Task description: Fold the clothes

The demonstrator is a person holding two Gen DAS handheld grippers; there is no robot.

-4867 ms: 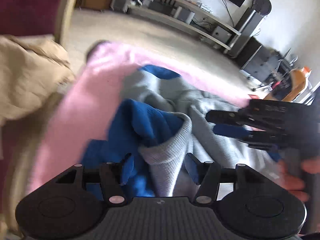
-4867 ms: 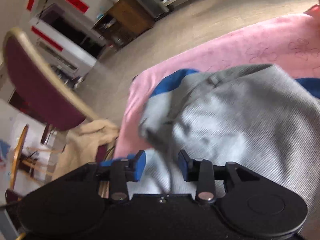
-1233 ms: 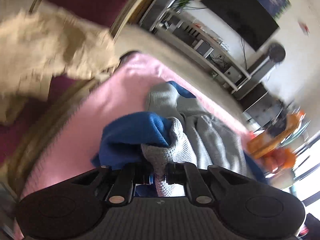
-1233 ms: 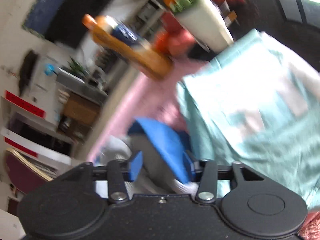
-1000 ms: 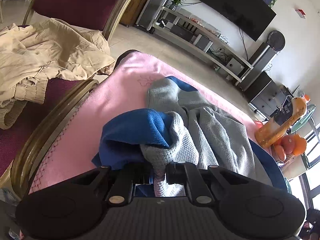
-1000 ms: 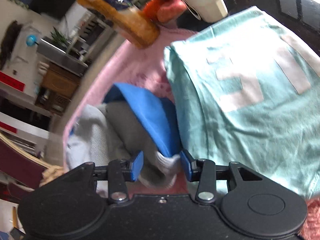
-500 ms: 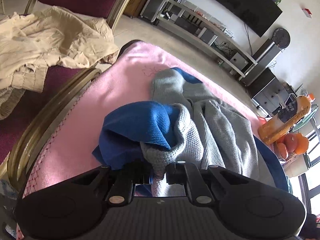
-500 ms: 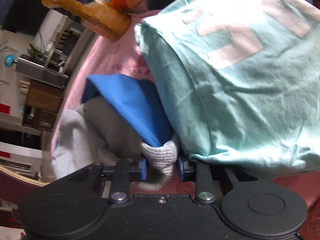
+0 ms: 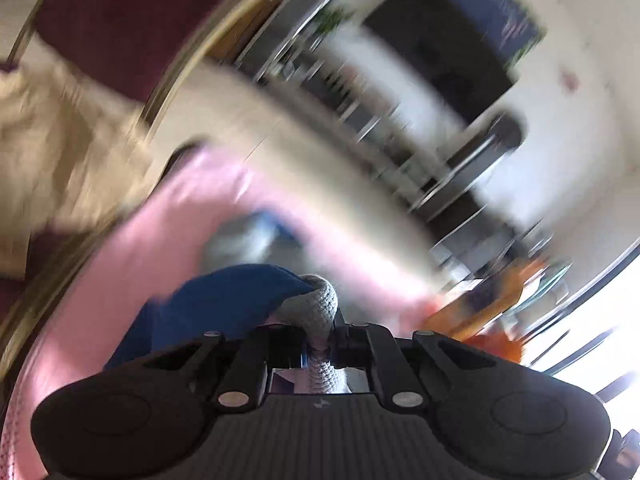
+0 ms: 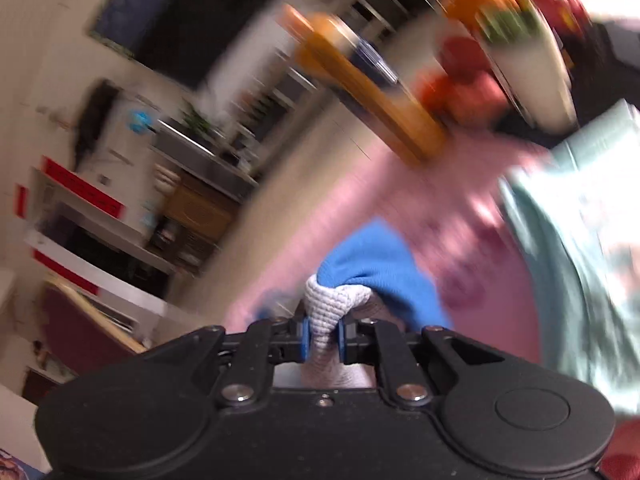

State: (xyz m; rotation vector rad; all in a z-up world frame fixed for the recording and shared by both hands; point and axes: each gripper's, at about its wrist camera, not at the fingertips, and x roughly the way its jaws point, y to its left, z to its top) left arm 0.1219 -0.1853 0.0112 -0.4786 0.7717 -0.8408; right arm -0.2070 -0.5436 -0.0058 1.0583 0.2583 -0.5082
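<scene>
Left gripper (image 9: 320, 350) and right gripper (image 10: 322, 338), whose jaws have just been closing, each clamp a grey knit edge of the sweater (image 10: 376, 268). It hangs above the pink blanket (image 9: 132, 240). No fold is visible yet; folding remains.

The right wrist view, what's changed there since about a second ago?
The right tool has just closed its jaws on the grey knit cuff of the blue sweater and both tools lifted. The left tool stays clamped on its cuff.
</scene>
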